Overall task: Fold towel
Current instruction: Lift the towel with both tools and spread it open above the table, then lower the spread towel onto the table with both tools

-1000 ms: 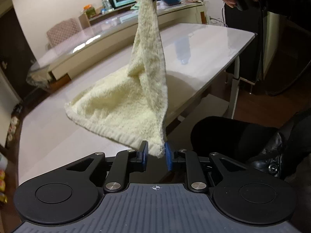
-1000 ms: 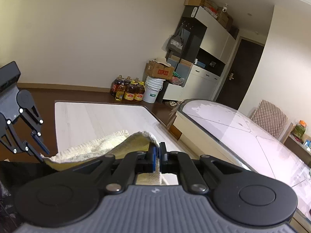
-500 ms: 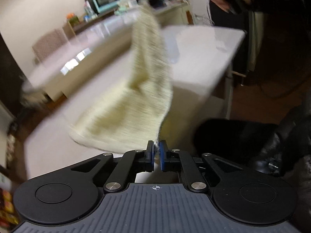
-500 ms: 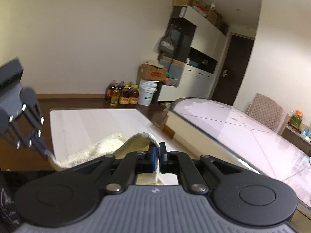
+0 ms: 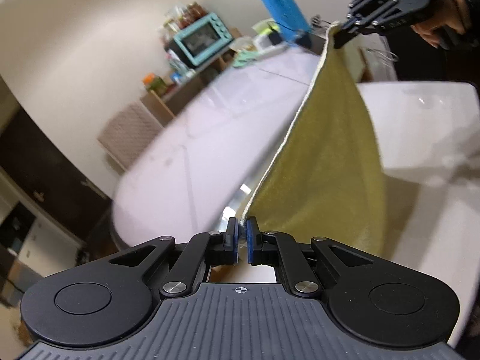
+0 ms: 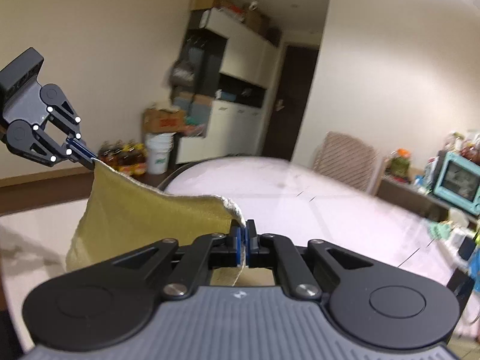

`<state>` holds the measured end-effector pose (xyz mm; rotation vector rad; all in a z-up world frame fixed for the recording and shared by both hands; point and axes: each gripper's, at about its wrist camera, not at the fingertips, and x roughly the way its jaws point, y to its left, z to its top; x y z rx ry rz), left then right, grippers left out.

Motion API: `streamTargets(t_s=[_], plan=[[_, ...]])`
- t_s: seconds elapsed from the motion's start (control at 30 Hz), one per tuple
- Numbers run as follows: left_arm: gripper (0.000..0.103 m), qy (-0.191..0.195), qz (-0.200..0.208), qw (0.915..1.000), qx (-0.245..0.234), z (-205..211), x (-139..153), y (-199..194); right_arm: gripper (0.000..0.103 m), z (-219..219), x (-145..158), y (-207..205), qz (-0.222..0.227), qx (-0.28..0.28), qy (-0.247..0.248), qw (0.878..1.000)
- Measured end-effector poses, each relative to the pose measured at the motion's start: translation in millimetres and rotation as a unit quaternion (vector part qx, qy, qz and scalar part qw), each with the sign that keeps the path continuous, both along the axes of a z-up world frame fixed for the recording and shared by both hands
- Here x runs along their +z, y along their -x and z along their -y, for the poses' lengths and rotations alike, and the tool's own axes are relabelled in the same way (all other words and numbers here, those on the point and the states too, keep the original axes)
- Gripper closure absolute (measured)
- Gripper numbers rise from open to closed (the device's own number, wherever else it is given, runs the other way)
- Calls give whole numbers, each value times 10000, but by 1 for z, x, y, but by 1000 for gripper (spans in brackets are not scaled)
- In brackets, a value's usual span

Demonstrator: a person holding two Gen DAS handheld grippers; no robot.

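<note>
A pale yellow towel [image 5: 324, 156] hangs stretched in the air between my two grippers, above the white table [image 5: 420, 126]. My left gripper [image 5: 242, 235] is shut on one top corner of it. My right gripper [image 6: 245, 237] is shut on the other top corner. In the left wrist view the right gripper [image 5: 340, 34] shows at the upper right, pinching its corner. In the right wrist view the towel [image 6: 141, 219] sags down to the left, and the left gripper [image 6: 90, 157] pinches the far corner. The towel's lower edge is hidden.
A large glass-topped table [image 6: 330, 210] stands beyond the white one. A teal oven [image 5: 199, 39] and a blue bottle [image 5: 280, 3] sit on a counter behind. A padded chair [image 6: 348, 156], bucket [image 6: 159, 153] and cabinets line the far wall.
Both grippers rose and spread apart, lifting the towel off the table. It went from draped and bunched to stretched taut between them. The left gripper closed tighter on its corner.
</note>
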<state>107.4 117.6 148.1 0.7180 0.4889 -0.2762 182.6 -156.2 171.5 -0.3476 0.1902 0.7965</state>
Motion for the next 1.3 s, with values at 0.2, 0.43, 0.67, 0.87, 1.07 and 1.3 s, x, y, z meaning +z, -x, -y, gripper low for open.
streamTargets(t_s=[0.2,0.43,0.67,0.87,1.07,1.3], plan=[[97,15,346,9993,-169,9,26,3,100,17,12,20,254,-138,-132,9995],[97,-85,-365,9979,-530,45,-50,80,100,43,-51,82,-346,-82,-92,9993],[97,559,-1177,9903,-481,43,-109,133,100,57,-131,158,-1052,269,402,9933],[97,866,-1596,9822,-477,39,-131,157,100,66,-154,182,-1308,376,677,9884],[97,942,-1766,9782,-548,43,-133,161,100,74,-155,191,-1481,595,829,9837],[97,904,-1684,9809,-376,36,-128,138,100,74,-142,174,-1710,718,868,9788]])
